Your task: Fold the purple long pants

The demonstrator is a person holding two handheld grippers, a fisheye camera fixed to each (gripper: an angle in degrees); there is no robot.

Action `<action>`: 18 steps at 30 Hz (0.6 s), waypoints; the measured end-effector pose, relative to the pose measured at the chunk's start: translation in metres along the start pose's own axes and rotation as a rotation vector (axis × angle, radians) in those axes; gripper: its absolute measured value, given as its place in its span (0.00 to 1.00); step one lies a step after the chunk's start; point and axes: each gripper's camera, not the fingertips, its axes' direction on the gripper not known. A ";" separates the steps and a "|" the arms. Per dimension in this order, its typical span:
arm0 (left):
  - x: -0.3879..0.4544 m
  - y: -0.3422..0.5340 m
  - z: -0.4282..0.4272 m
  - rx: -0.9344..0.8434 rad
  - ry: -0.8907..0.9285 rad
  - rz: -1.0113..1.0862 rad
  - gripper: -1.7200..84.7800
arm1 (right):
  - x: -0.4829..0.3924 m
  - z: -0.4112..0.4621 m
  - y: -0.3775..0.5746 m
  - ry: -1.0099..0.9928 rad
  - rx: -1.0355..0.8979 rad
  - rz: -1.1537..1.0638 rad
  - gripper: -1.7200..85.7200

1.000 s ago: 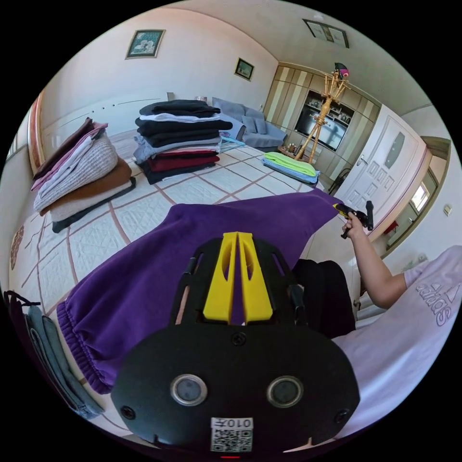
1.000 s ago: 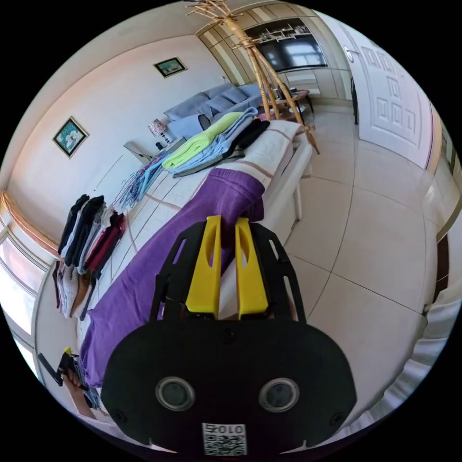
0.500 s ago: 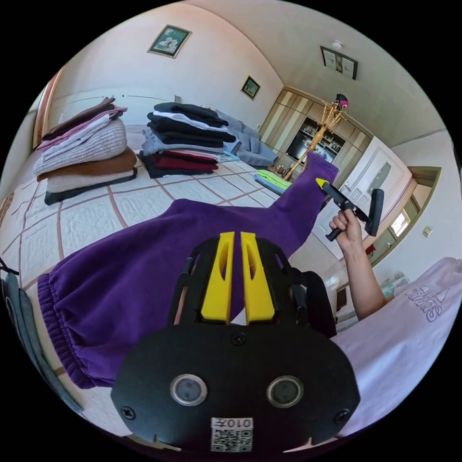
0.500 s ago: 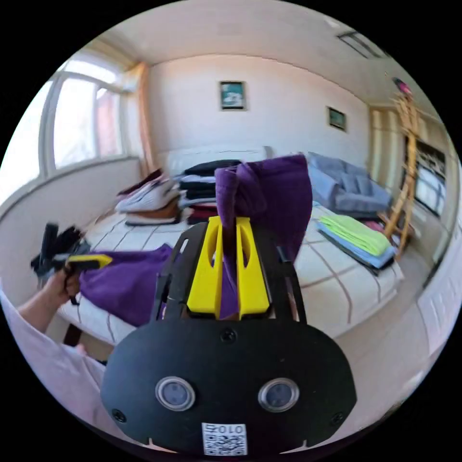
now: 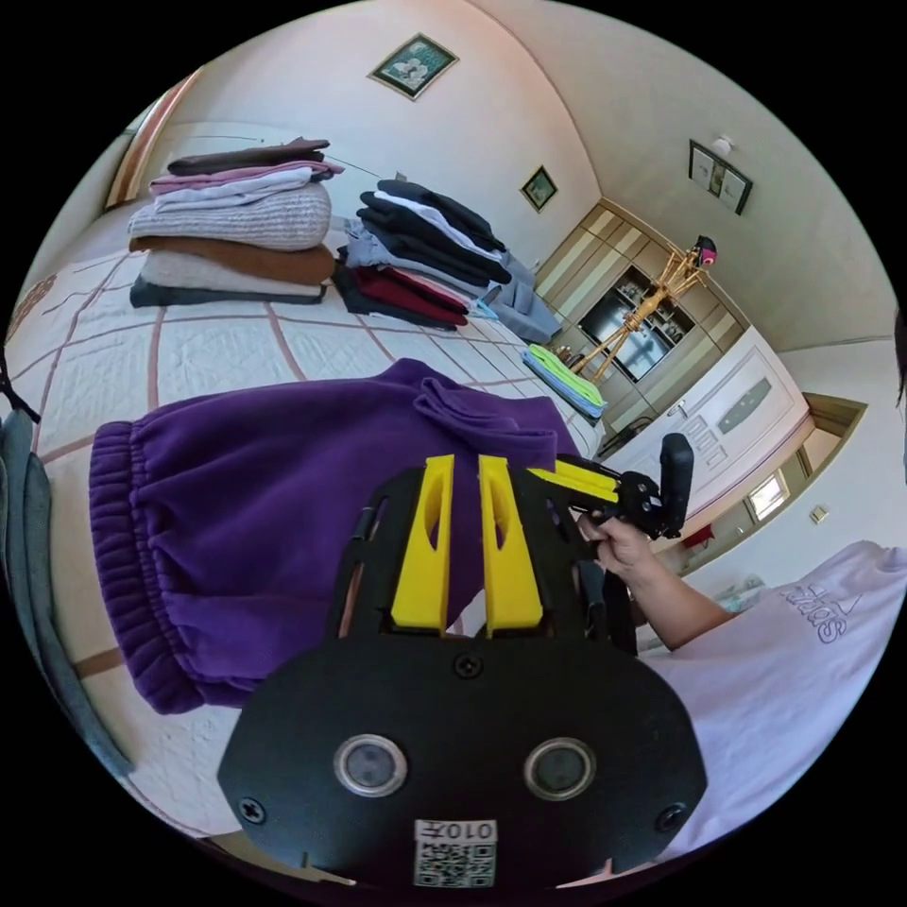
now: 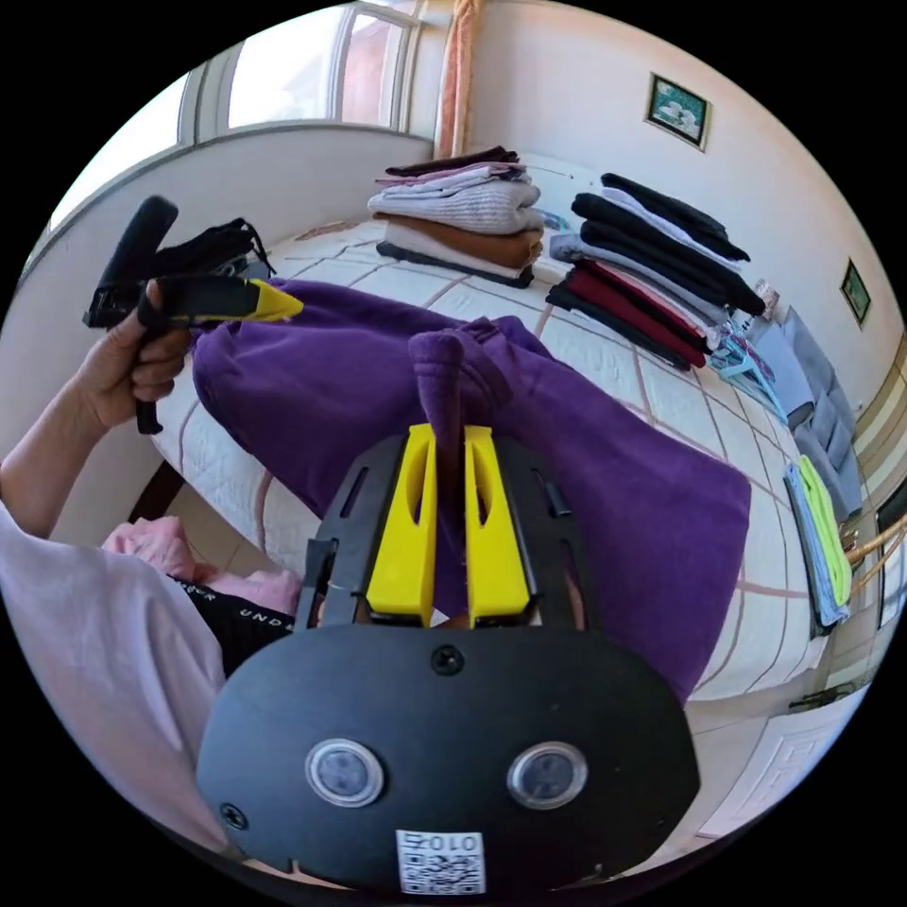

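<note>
— On the quilted bed (image 5: 217, 340), starting at the left of the left gripper view: what lies there?

— The purple long pants (image 5: 283, 510), elastic waistband (image 5: 118, 557) at the left, cloth running rightward across the mattress. Behind them stand two stacks of folded clothes (image 5: 236, 222), well apart from the work.

— And the left gripper (image 5: 463, 472)?

— Its yellow jaws stand slightly apart, with purple cloth showing in the gap near the waist end. I cannot tell whether they press on it. In the right gripper view the left gripper (image 6: 274, 302) is held in a hand (image 6: 132, 364) at the near edge of the pants.

— Further right?

— The right gripper (image 6: 449, 439) has its jaws clamped together on a bunched cuff (image 6: 444, 378) of the legs, carried over the body of the pants. In the left gripper view it comes in from the right, its yellow tip (image 5: 576, 477) just beside the folded-over cloth.

— So how do the pants lie?

— Doubled over. The long axis runs from the waistband toward the fold (image 6: 699, 529) at the far right, near the green and blue folded pile (image 6: 817, 529). The cuffs now lie close to the waist end.

— Which relation decides the coming move?

— My judgement: the cuff hangs above and just short of the waistband, and the right gripper is the one holding it. Laying it down square on the waist calls for lowering along that long axis, while the left steadies the waist end. A skewed drop could leave the edges uneven.
</note>
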 end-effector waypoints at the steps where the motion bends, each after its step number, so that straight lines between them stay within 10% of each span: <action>1: -0.001 0.002 -0.008 0.010 -0.029 0.003 0.07 | -0.006 0.004 0.000 0.012 -0.046 -0.039 0.09; 12: -0.021 0.028 -0.037 0.056 -0.097 -0.060 0.09 | -0.025 -0.023 -0.012 0.311 -0.091 -0.151 0.09; 18: 0.010 0.002 0.004 -0.060 -0.071 0.107 0.12 | 0.008 -0.060 0.008 -0.333 0.071 -0.036 0.10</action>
